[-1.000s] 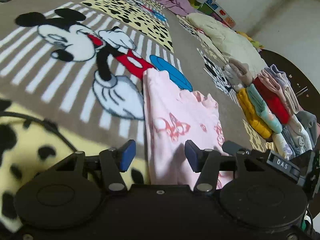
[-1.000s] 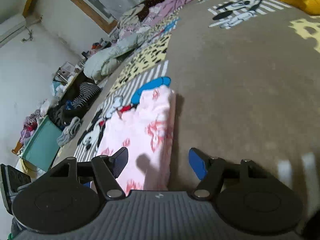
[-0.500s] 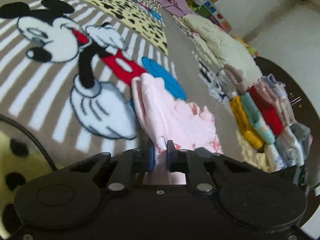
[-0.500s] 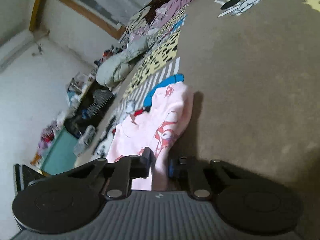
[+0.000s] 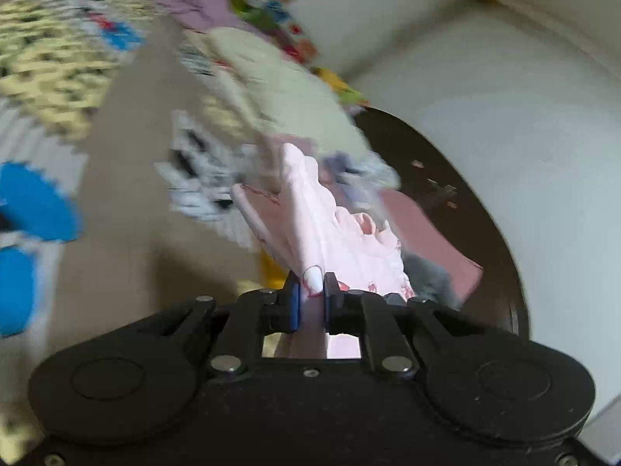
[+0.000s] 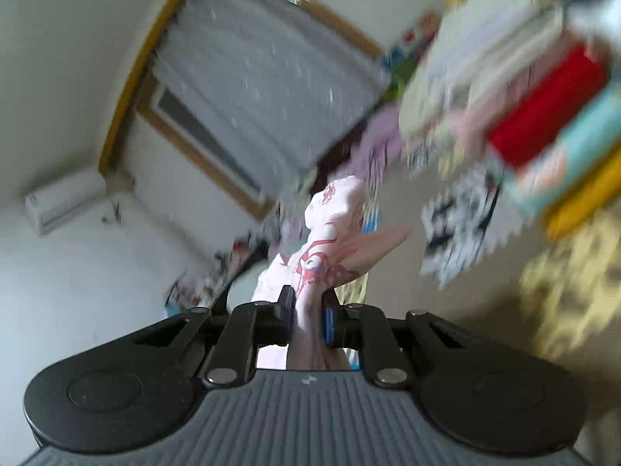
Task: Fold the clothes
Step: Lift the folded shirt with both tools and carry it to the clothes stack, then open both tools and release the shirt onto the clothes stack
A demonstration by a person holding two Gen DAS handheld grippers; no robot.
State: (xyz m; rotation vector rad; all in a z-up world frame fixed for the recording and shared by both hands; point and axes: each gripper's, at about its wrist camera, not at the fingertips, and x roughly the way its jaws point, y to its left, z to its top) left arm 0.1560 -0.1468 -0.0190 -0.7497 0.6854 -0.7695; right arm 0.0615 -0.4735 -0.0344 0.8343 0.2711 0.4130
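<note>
A folded pink garment (image 5: 330, 225) with red butterfly prints hangs in the air above the brown cartoon blanket (image 5: 128, 240). My left gripper (image 5: 310, 299) is shut on one edge of it. In the right wrist view the same pink garment (image 6: 330, 233) bunches up between the blue pads, with my right gripper (image 6: 306, 310) shut on it. Both views are blurred by motion.
A row of folded clothes (image 6: 543, 108) in red, teal and yellow lies at the upper right of the right wrist view. A dark round table (image 5: 465, 209) stands by the white wall. A curtained window (image 6: 264, 89) and an air conditioner (image 6: 62, 202) are behind.
Both grippers closed on the pink garment, then lifted it off the blanket and swung it toward the row of folded clothes and the round table.
</note>
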